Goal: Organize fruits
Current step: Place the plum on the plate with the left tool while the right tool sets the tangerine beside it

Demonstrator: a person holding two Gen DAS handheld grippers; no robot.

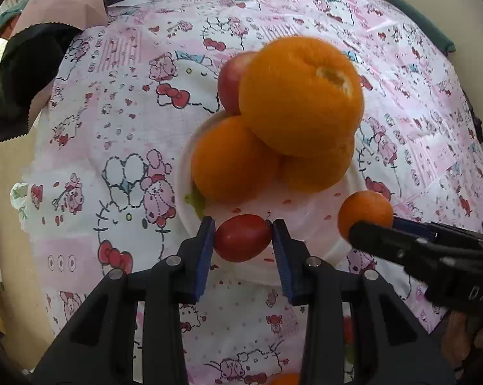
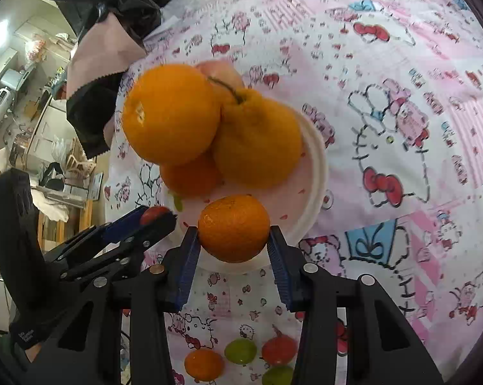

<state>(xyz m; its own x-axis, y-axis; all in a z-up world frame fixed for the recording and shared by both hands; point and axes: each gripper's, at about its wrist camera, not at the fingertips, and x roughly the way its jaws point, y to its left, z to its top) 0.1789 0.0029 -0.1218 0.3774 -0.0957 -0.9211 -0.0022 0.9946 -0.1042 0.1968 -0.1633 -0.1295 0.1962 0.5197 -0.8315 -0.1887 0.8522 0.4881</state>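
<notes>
While both grippers hang over the table, we note first the patterned pink tablecloth (image 1: pixel 119 147), which covers nearly the whole surface; its left edge falls away beside a dark cloth (image 1: pixel 26 83), and broad bare stretches lie to the left of the plate and beyond it. Next in size, the white plate (image 2: pixel 318 166) sits near mid-table, its far half loaded with three large oranges (image 2: pixel 174 112) stacked touching one another and a reddish fruit (image 1: pixel 230 80) partly hidden behind them. We find the near part of the plate bare, with a small green smear (image 1: pixel 196 202) at its left rim.

We record the right gripper (image 2: pixel 233 243) clamped on a small mandarin (image 2: pixel 234 227), its blue pads pressing both sides, above the plate's near rim. We record the left gripper (image 1: pixel 243 239) closed likewise on a small red tomato (image 1: pixel 243 237), pinched between its pads over the near left part of the plate. The two grippers stand close side by side without touching.

Smallest, several loose fruits (image 2: pixel 241 351), orange, green and red, lie on the cloth close below the right gripper.
</notes>
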